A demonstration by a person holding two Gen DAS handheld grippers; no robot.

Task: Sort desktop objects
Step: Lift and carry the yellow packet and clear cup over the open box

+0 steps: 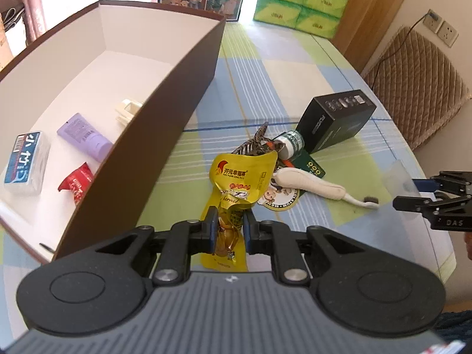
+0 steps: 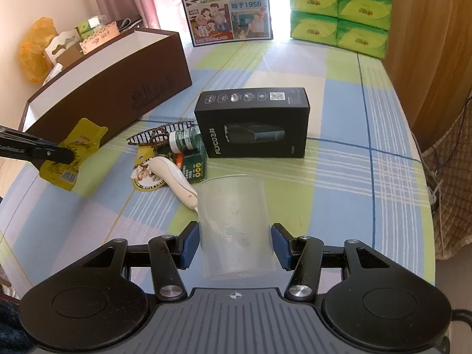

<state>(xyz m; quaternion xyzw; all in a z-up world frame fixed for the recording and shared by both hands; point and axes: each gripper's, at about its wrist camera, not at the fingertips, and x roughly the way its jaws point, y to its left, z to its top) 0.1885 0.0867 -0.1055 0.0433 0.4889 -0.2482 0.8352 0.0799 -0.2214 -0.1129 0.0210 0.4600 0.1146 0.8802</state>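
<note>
Right gripper (image 2: 234, 243) clasping frosted cup (image 2: 234, 230), black box (image 2: 252, 122) beyond

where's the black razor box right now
The black razor box stands on the checked tablecloth mid-table in the right wrist view, right of the green bottle and beyond the clear cup.

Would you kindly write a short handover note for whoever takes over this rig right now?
Left gripper: shut on the yellow foil snack pouch, lifted beside the brown cardboard box.
Right gripper: holding the frosted plastic cup.
Done: blue tissue pack, purple tube and red packet lie in the box.
Left on the checked tablecloth: black carton, green bottle, white toothbrush, hair clip, green card.
</note>
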